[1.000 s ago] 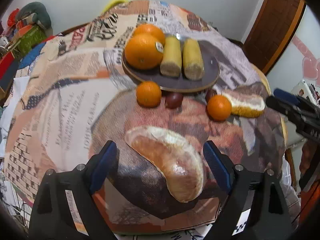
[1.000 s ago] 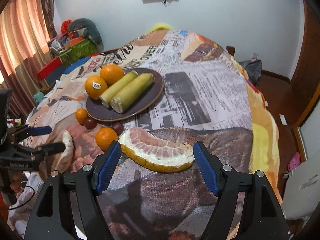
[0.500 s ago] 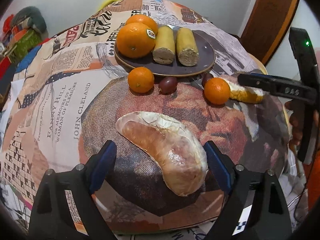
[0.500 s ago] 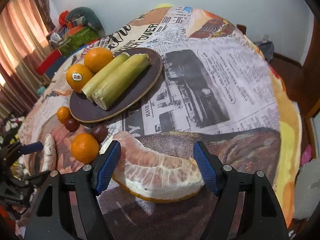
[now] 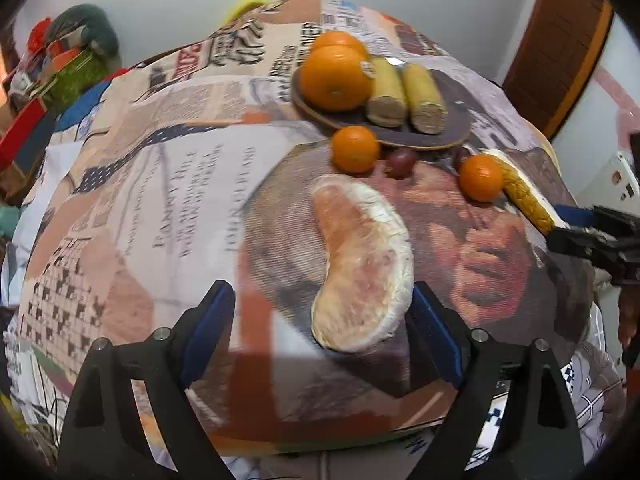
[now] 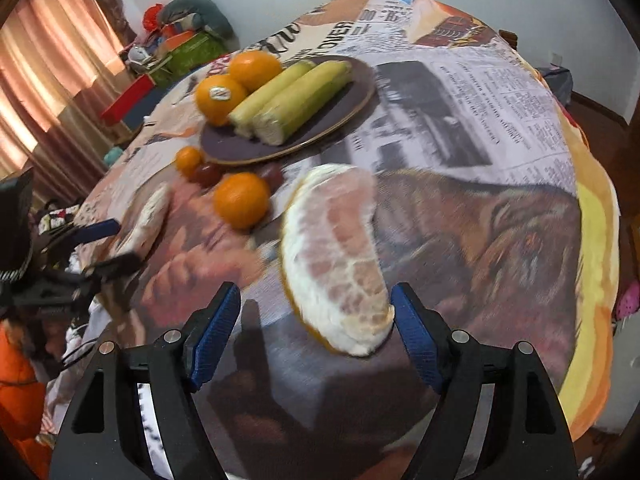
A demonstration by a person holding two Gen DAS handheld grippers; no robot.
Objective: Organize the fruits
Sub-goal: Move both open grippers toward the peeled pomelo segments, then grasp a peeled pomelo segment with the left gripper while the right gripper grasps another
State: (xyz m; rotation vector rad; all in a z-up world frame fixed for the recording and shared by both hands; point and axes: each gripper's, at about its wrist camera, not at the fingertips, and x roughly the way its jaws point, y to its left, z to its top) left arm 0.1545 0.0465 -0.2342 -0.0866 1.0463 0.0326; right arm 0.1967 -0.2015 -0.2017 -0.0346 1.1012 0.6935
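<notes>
A dark plate (image 5: 452, 132) (image 6: 360, 100) holds two oranges (image 5: 336, 78) and two corn cobs (image 5: 424, 98). Two small oranges (image 5: 355, 149) (image 5: 480, 178) and dark plums (image 5: 401, 159) lie in front of it. My left gripper (image 5: 322, 324) is open around a peeled pomelo wedge (image 5: 360, 260), whose near end touches the right finger. My right gripper (image 6: 316, 320) is open around a second pomelo wedge with yellow rind (image 6: 336, 256), whose near end rests against the right finger. Each gripper shows at the edge of the other view.
The table is covered with a newspaper-print cloth (image 5: 160, 184). A pile of bags and boxes (image 6: 176, 48) stands at the back left by curtains. A wooden door (image 5: 560, 40) is at the right.
Both grippers have swung and moved in, so each pomelo wedge now lies lengthwise between the open fingers. The fruit on the table has not moved.
</notes>
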